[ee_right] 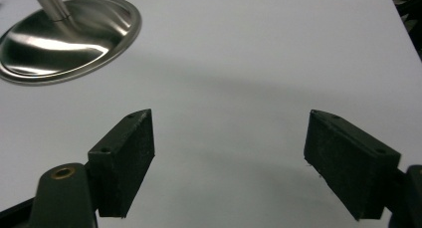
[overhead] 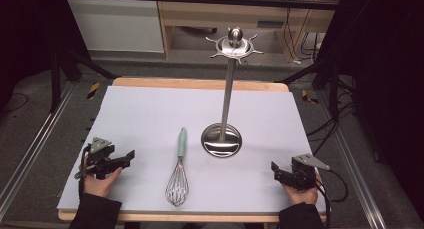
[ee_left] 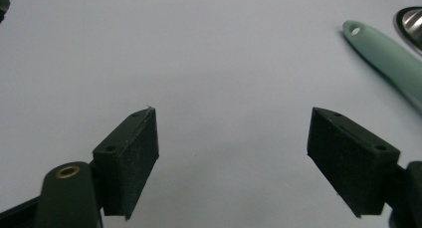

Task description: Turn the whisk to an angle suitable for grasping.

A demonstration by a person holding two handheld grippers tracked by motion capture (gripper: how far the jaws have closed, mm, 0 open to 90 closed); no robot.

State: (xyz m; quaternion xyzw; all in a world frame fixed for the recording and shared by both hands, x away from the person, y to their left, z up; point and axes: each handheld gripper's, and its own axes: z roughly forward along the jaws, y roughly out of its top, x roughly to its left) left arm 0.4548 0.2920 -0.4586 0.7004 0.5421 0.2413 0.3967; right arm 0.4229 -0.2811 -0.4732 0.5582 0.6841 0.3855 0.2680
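The table (overhead: 150, 104), w/ its pale sheet, is carrying everything. Standing just right of centre is the steel utensil stand (overhead: 223, 139): round base on the sheet, tall pole, hook ring up top, nothing hanging on it. Just left of the base the whisk (overhead: 178, 166) is lying flat, green handle pointing away from the person, wire head toward the near edge; handle tip is near the base but apart from it, as the left gripper view shows too (ee_left: 388, 63). The left gripper (overhead: 131, 155) is resting at the near left, well apart from the whisk, jaws standing wide apart w/ nothing between them. The right gripper (overhead: 274, 167) is sitting at the near right, jaws likewise spread & empty, facing the stand's base (ee_right: 69, 36). Likely job: hang the whisk on a hook. Risks, judging from here: the handle is smooth & tapered, so a grab too near the tip could be letting it swivel or slip; the stand is top-heavy-looking, so bumping the pole w/ the whisk could be tipping it; the hang hole is small, so missing a hook is easy.
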